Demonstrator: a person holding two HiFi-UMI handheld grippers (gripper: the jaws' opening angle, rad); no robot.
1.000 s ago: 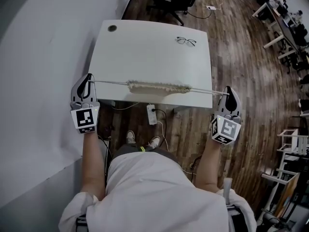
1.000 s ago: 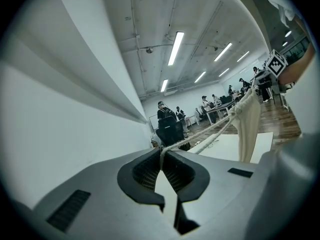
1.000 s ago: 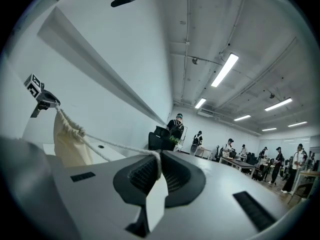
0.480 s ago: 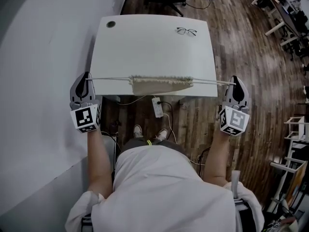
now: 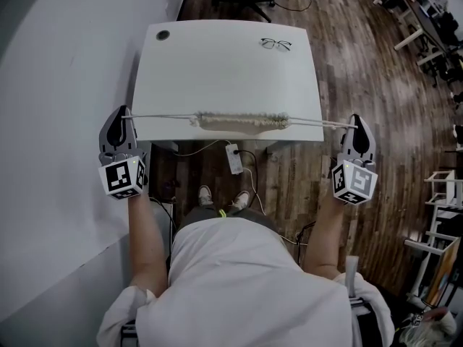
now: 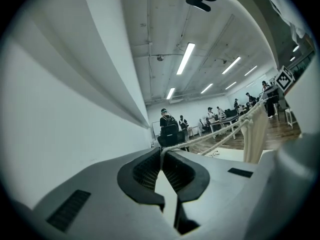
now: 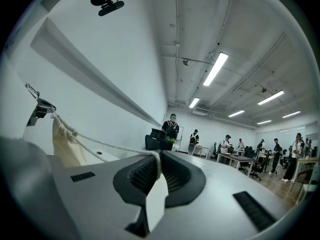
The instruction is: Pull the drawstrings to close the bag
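A cream cloth bag [image 5: 242, 121] hangs in the air over the near edge of the white table [image 5: 224, 71], its mouth bunched tight along two taut drawstrings. The left drawstring [image 5: 163, 116] runs to my left gripper [image 5: 123, 118], which is shut on its end beyond the table's left side. The right drawstring [image 5: 318, 123] runs to my right gripper [image 5: 357, 126], shut on that end past the table's right side. In the left gripper view the cord [image 6: 210, 139] leaves the closed jaws toward the bag [image 6: 257, 134]. In the right gripper view the cord [image 7: 100, 144] leads to the bag [image 7: 65, 144].
A pair of glasses [image 5: 277, 45] lies at the table's far right. A round cable hole [image 5: 162, 35] is at the far left corner. A grey wall [image 5: 51, 121] runs along the left. A power strip [image 5: 234, 159] lies on the wooden floor under the table.
Both grippers have moved a little further apart, and the bag's mouth has drawn flatter and tighter along the strings. The bag has been lifted slightly.
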